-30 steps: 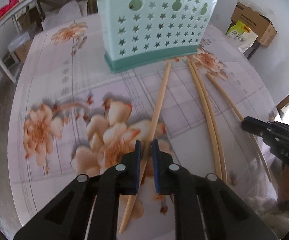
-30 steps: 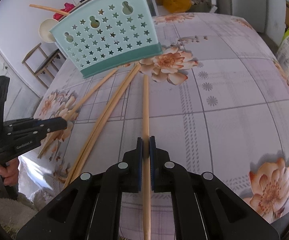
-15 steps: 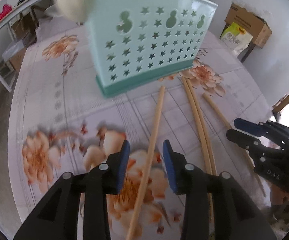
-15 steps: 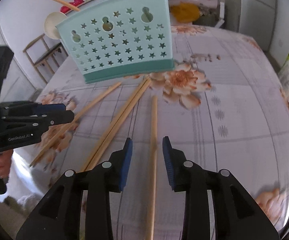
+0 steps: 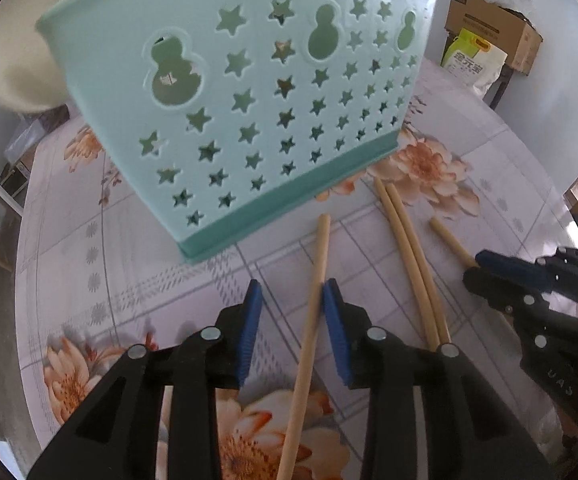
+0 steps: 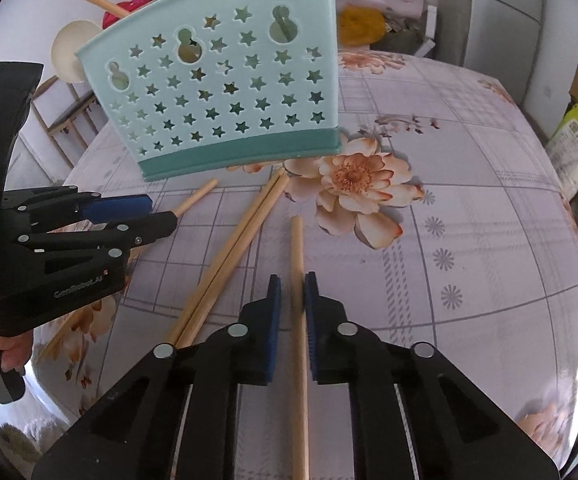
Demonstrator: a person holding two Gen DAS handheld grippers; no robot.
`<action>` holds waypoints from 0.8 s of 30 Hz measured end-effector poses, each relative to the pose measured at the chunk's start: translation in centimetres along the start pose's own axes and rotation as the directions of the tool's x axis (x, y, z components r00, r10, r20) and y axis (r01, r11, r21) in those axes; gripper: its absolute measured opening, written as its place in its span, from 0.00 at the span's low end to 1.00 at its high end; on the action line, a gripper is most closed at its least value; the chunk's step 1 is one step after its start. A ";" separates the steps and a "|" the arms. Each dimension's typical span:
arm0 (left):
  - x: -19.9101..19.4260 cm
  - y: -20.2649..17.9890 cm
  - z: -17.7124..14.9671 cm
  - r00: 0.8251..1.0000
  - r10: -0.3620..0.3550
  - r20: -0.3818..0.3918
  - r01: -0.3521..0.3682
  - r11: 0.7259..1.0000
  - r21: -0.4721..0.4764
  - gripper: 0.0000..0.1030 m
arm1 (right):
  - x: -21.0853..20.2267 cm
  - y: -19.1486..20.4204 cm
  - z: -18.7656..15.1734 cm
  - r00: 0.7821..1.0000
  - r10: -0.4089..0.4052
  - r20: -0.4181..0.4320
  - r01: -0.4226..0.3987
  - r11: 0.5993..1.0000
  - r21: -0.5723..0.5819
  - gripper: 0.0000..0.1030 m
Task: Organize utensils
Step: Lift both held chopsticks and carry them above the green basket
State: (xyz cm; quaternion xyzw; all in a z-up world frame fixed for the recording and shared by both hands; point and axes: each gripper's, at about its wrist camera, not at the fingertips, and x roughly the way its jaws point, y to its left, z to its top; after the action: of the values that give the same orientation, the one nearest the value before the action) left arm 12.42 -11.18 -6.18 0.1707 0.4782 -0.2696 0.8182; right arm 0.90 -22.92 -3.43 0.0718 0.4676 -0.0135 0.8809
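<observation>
Floral oilcloth covers the table [image 5: 137, 264], where a mint star-punched utensil holder [image 5: 249, 92] stands with four loose chopsticks fanned out in front of it. From the left wrist, the left claw [image 5: 291, 300] is released and has just been narrowing a little around the leftmost chopstick [image 5: 315, 292], which lies between the blue pads, hard against the right one, with a clear gap to the left one. A touching pair of chopsticks [image 5: 413, 264] lies just beside it.

From the right wrist, the right claw [image 6: 292, 292] has just been closing round the rightmost chopstick [image 6: 297, 264]; its pads stand very close on both sides, though I cannot tell if they pinch yet.

To do this grasp well, I would centre each stick between the pads before squeezing, grip near mid-length, then lift level so the tips clear the holder's rim.
</observation>
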 end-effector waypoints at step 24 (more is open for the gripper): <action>-2.6 -0.5 2.7 0.992 -0.037 0.117 0.043 0.998 -0.055 0.06 | -1.4 -3.7 2.0 0.988 0.143 0.063 -0.152 0.975 0.163 0.05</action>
State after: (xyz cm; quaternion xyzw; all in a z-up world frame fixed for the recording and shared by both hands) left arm 12.97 -12.28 -2.65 0.1217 0.4406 -0.2816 0.8437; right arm 1.39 -26.88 -1.62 0.1797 0.4355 0.0108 0.8820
